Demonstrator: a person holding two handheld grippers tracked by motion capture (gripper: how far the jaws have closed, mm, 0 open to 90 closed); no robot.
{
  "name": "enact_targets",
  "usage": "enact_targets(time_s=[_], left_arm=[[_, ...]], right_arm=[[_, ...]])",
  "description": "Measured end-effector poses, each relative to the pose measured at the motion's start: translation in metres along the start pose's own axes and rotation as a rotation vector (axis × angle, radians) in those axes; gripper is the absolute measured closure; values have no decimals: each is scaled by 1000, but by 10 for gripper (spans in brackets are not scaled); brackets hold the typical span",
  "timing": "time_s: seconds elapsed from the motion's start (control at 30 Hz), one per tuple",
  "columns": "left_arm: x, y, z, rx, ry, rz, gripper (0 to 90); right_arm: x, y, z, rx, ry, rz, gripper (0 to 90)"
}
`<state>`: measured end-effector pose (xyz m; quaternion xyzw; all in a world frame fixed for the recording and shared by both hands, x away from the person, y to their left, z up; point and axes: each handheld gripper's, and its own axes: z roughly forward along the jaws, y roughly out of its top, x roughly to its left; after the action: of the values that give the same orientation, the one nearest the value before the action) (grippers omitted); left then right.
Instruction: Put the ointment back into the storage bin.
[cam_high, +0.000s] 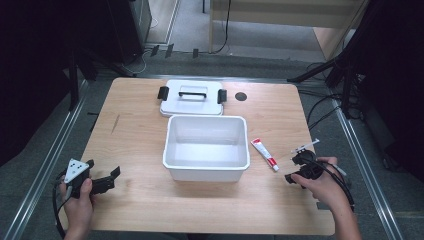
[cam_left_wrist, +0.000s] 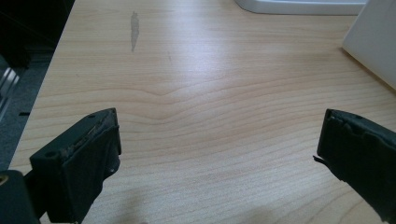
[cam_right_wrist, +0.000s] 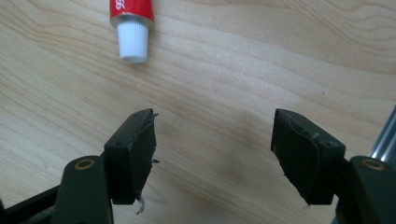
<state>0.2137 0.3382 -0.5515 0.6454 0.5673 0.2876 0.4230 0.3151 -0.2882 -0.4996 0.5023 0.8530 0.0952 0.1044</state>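
Right gripper hangs low over the bench, jaws apart and empty, lined up toward the tube lying just ahead beside the bin; left gripper waits open.

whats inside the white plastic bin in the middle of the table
The open white rectangular plastic bin looks empty: its bare white floor and inner walls show in the high view. A thin strip of floor behind the near wall is hidden.

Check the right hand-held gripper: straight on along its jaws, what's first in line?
Probably the toothpaste tube, white cap end first. The right hand-held gripper is open with bare table between the jaws; the tube sits ahead, slightly left of centre, so it might pass just beside it.
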Motion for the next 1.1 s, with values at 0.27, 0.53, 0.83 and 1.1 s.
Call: enact_targets(time_s=[0.27,0.53,0.83,1.1], left_arm=[[0,0,0,-1,-2,-3,1],[0,0,0,0,-3,-3,1],[0,0,0,-1,-4,-4,1],[1,0,0,1,-5,-4,1]], right_arm=[[10,39,-2,116,30,-38,319],[22,66,6,163,31,-51,346],[29,81,17,177,46,-49,421],[30,94,25,192,85,-24,517]])
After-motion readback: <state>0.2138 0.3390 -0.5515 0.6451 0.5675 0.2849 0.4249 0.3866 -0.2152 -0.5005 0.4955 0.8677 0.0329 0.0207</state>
